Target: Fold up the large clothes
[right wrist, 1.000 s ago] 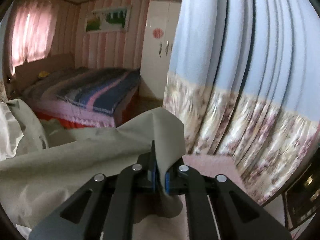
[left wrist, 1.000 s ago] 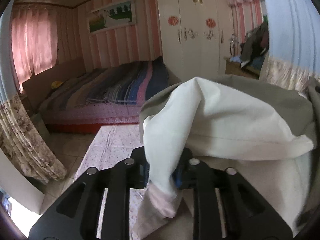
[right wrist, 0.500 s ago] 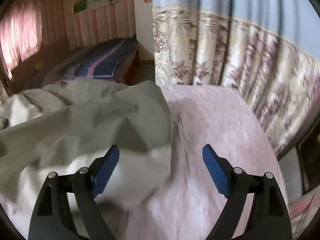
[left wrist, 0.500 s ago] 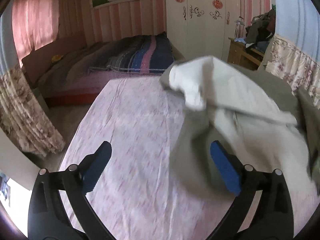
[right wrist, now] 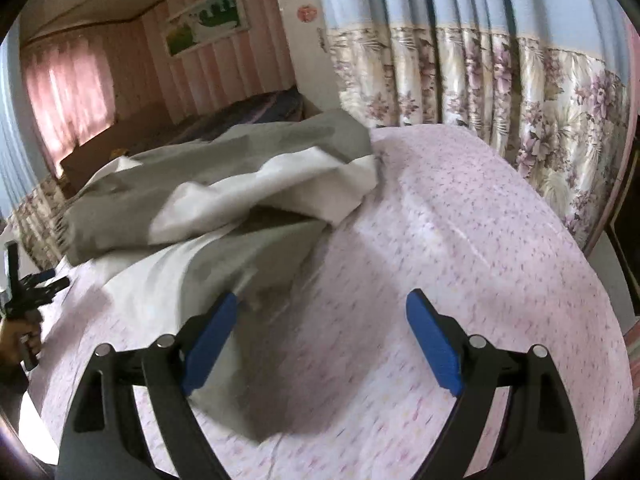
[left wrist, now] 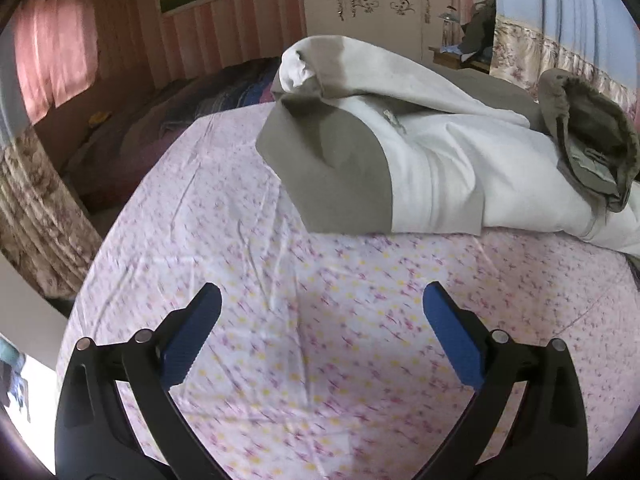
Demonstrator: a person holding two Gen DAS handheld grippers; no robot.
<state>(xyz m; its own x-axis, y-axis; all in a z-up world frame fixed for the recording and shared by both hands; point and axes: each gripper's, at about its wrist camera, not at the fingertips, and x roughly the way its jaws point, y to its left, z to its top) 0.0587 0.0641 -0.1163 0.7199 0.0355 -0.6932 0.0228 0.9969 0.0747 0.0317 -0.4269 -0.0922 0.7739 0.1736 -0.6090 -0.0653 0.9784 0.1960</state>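
Note:
A large grey garment with a white lining (left wrist: pixel 420 148) lies crumpled on the pink floral sheet (left wrist: pixel 240 208); its fur-edged hood (left wrist: pixel 588 132) rests at the right. In the right wrist view the garment (right wrist: pixel 240 184) lies bunched at the left, one flap reaching down beside the left finger. My left gripper (left wrist: pixel 320 332) is open and empty over bare sheet, short of the garment. My right gripper (right wrist: pixel 320 332) is open and empty, just right of the garment's near flap. The left gripper also shows at the far left of the right wrist view (right wrist: pixel 28 284).
The sheet covers a table-like surface (right wrist: pixel 500 240) with edges falling away at left and right. A floral curtain (right wrist: pixel 520 92) hangs close behind on the right. A bed (left wrist: pixel 168 120), a white wardrobe (left wrist: pixel 368 4) and a cluttered dresser (left wrist: pixel 464 52) stand beyond.
Both grippers were shut on the garment a second ago, holding it up. They opened, the garment dropped onto the sheet, and both grippers drew back from it.

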